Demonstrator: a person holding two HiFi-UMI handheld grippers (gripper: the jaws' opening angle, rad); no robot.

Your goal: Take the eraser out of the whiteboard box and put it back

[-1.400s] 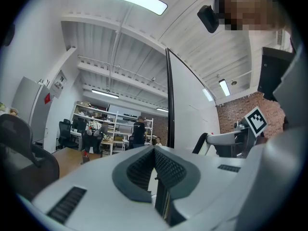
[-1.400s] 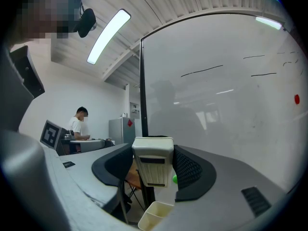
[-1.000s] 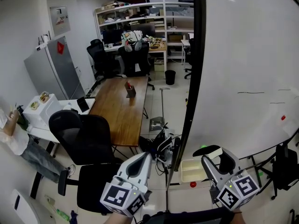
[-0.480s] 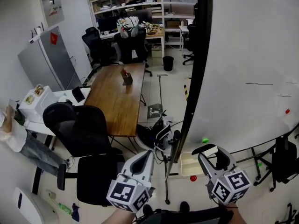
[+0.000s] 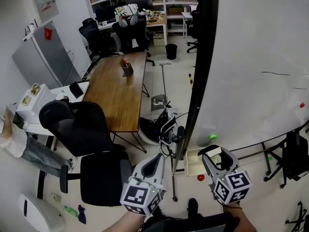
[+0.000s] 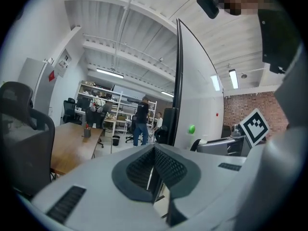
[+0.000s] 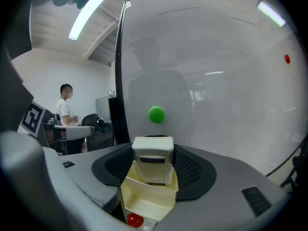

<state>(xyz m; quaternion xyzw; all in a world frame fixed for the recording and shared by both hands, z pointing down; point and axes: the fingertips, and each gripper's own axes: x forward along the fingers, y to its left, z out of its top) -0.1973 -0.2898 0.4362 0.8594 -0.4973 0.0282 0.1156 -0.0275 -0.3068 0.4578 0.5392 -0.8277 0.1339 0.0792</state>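
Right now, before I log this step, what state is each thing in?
left gripper: shut, empty.
right gripper: shut on the eraser.
eraser: clamped between the pads, by the box.
whiteboard box: open-topped, visible part empty.
green magnet: stuck on the whiteboard.

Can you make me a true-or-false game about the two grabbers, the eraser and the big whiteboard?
1. The right gripper has the eraser between its jaws. True.
2. The left gripper has its jaws wide apart. False: they are together, with nothing between them.
3. A round green magnet sits on the whiteboard. True.
4. The box below the eraser is black. False: it is cream-coloured.
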